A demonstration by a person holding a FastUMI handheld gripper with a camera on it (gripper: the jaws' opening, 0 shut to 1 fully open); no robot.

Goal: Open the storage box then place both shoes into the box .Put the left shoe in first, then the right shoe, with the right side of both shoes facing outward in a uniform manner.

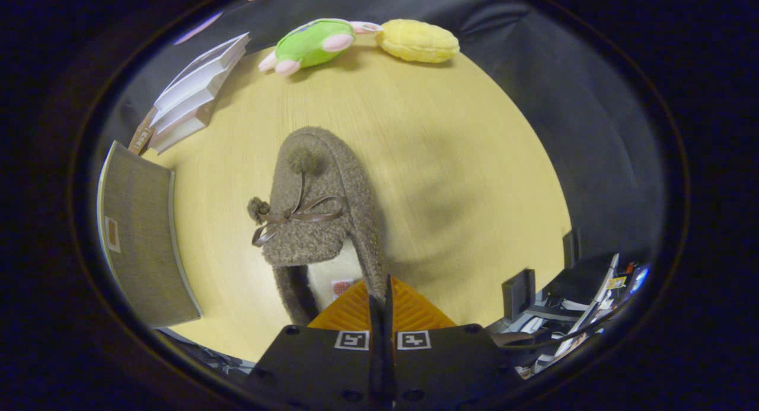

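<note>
Fuzzy brown shoe [323, 209] hangs from the gripper [383, 301], heel nearest, toe pointing away over the surface [450, 162]. The fingers are pressed together on the heel-side edge of its collar, with only a thin strip of the fabric showing between them. The shoe bears a ribbon bow and two pompoms on top; the pale insole shows just ahead of the fingers. It looks lifted, judging from the soft shadow lying on the wood to its right, though contact at the toe cannot be ruled out. Off to the left, near the surface's edge, sits a grey woven panel with a pale rim, probably the box [139, 233] or its lid; whether it is open cannot be told from here. Only this one shoe is seen, and which foot it fits I cannot say. Judgement: the carry of one shoe is under way, the placing into the box is still to do, and the facing of the shoe must be set then. Beyond, at the far edge, lie stacked books [195, 96], a green plush [311, 43] and a yellow plush [418, 41].
</note>
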